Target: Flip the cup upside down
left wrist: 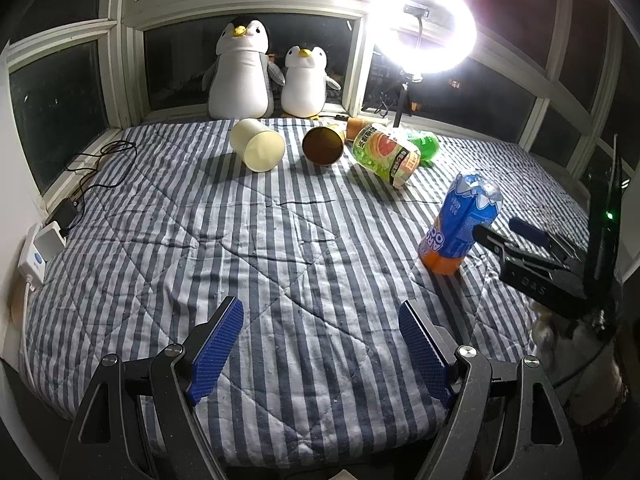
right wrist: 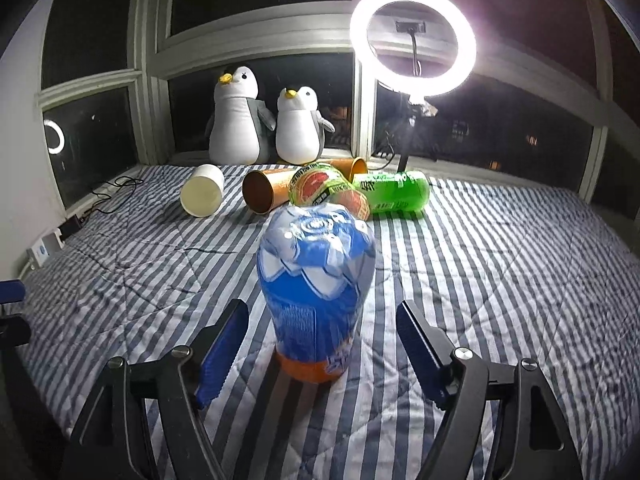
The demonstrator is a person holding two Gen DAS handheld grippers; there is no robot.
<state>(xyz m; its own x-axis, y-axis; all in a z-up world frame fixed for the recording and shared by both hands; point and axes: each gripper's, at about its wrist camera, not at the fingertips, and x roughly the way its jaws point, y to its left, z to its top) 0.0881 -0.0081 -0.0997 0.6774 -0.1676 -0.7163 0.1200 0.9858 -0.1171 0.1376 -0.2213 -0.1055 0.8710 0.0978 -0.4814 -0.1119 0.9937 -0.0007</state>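
Blue cup (right wrist: 316,292) stands bottom-up on the striped bed (right wrist: 500,280), its orange rim down, between the spread pads of the right tongs (right wrist: 322,344), which do not touch it. Left tongs (left wrist: 320,344) are open and empty, hovering well to its left. The flip appears complete; the next move calls for backing the right tongs away without tipping the cup.

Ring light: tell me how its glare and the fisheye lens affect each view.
Left wrist view: the ring light blooms into a blown-out white disc that hides its hole, and the window frames bow heavily. Right wrist view: the ring stays a clean circle with a pink halo, a small reflection shows in the left pane, and the near blue bottle looks slightly soft.
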